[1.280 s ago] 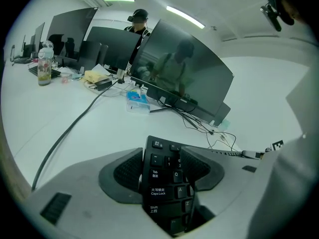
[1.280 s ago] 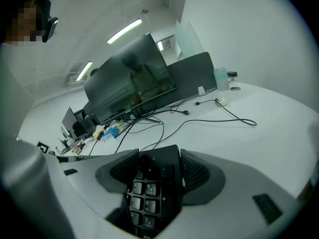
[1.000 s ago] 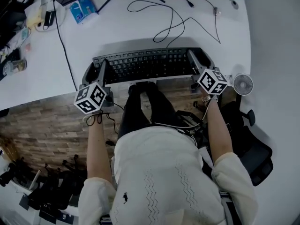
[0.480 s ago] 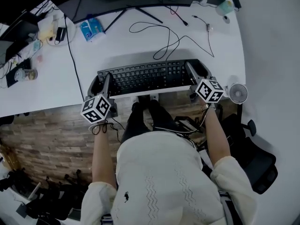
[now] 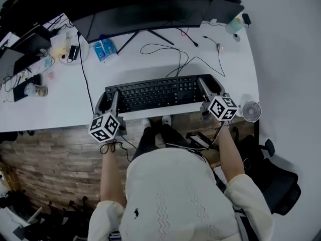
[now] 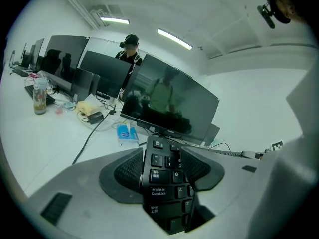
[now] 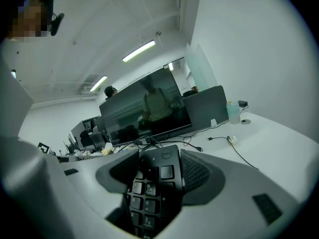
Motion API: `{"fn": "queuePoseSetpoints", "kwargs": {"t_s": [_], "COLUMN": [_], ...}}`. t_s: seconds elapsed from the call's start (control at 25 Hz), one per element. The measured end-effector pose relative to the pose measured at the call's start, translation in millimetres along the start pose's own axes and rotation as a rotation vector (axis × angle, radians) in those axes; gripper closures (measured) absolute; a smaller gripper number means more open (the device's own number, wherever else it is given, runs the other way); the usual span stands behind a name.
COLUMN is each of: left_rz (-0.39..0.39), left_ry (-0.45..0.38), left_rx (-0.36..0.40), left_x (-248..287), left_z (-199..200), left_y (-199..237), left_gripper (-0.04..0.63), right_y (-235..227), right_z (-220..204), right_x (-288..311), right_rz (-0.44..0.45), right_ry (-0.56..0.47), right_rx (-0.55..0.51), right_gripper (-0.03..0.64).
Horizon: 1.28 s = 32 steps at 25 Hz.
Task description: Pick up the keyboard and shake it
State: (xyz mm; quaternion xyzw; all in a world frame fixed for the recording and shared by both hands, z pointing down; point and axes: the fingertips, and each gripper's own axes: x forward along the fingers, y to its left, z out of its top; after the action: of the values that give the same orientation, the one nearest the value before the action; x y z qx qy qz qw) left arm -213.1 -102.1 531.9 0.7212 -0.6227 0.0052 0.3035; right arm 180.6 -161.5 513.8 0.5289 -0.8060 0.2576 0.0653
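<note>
So the long black computer keyboard (image 5: 158, 91) sits near the front edge of the white desk (image 5: 60, 99), straight ahead of the person in the pale knit sweater, and it's grabbed at both ends. The left gripper (image 5: 109, 100) is pinched on the short end with the Tab, Caps Lock and Shift keys; in the left gripper view you can see its dark ribbed pads (image 6: 130, 171) pressing either side of that end. The right gripper (image 5: 210, 87) is doing the same on the number-pad end, jaws squeezing the corner with the round logo. Both gripper views look up along the keyboard toward the big dark monitor (image 5: 145, 14) and the ceiling lights. I honestly can't tell from the head view whether the keyboard is clear of the desk or touching it. Behind it loops a thin black cable (image 5: 175, 54), and a blue packet (image 5: 105, 49) lies by the monitor stand. A small white round fan (image 5: 251, 111) sits just beside the right gripper.
</note>
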Motion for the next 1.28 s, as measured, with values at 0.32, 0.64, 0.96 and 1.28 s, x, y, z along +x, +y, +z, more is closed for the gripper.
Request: {"fn": "queuePoseSetpoints", "kwargs": {"t_s": [0.32,0.64,0.96,1.28], "left_rz": [-0.01,-0.024,-0.054,-0.084], "left_ry": [-0.055,-0.125,-0.214,-0.303], "left_rx": [0.015,0.039,0.07,0.099], "left_x": [-4.7,-12.7,-20.4,-32.5], "left_z": [26.2,58.9,100.2,132.0], "left_y": [-5.2,-12.1,-22.1,-38.9], "left_gripper": [0.367,0.367,0.367,0.367], "right_y": [12.7,28.5,47.8,62.4], "right_z": [27.8,59.2,99.4,134.4], "right_x": [0.4,-2.1,-7.5,-24.5], "right_rz": [0.02,0.041,0.065,0.081], "right_ry": [-0.049,-0.116,-0.201,-0.287], "right_rx": [-0.023,-0.049,-0.081,-0.121], "right_gripper": [0.371,0.367,0.368,0.371]}}
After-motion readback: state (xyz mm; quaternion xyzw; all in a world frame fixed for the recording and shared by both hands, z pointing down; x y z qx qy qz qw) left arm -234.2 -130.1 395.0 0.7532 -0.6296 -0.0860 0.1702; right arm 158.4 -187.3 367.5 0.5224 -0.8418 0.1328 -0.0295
